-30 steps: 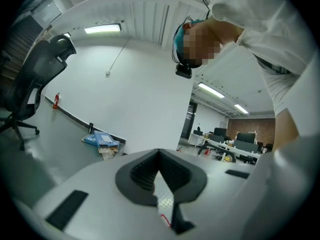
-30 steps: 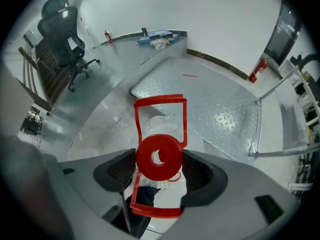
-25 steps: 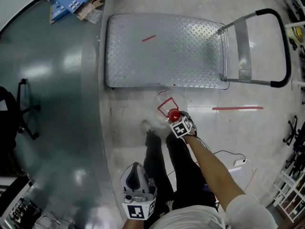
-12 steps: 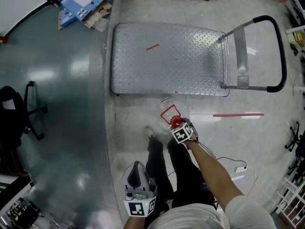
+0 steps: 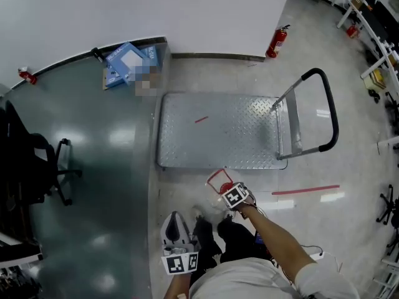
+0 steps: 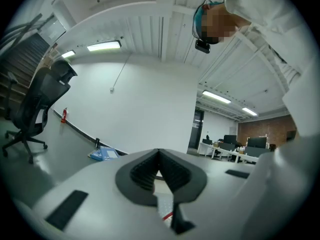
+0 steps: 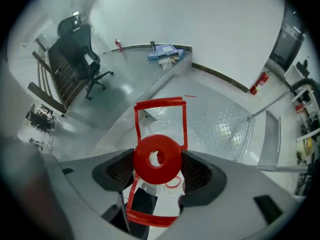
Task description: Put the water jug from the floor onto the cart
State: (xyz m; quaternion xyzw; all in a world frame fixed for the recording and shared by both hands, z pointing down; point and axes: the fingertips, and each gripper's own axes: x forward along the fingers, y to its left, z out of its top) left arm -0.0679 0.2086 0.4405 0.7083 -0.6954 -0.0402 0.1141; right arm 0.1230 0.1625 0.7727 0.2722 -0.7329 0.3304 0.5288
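The water jug (image 5: 217,182) is clear plastic with a red cap (image 7: 157,159) and a red frame handle (image 7: 160,104). My right gripper (image 5: 227,190) is shut on its neck just under the cap, and the jug hangs below it. It is just short of the near edge of the cart (image 5: 218,129), a steel tread-plate platform with a black push handle (image 5: 324,104) on its right. My left gripper (image 5: 176,224) is low at the left by the person's legs, jaws shut and empty (image 6: 160,156).
A fire extinguisher (image 5: 277,41) stands by the far wall. A blue box (image 5: 128,62) lies at the wall's left. A black office chair (image 5: 31,167) is on the darker floor at left. A red tape strip (image 5: 305,190) marks the floor at right.
The head view has risen and drawn back, so the cart looks smaller and farther. The right gripper keeps hold of the jug near the cart's front edge. The left gripper stays low.
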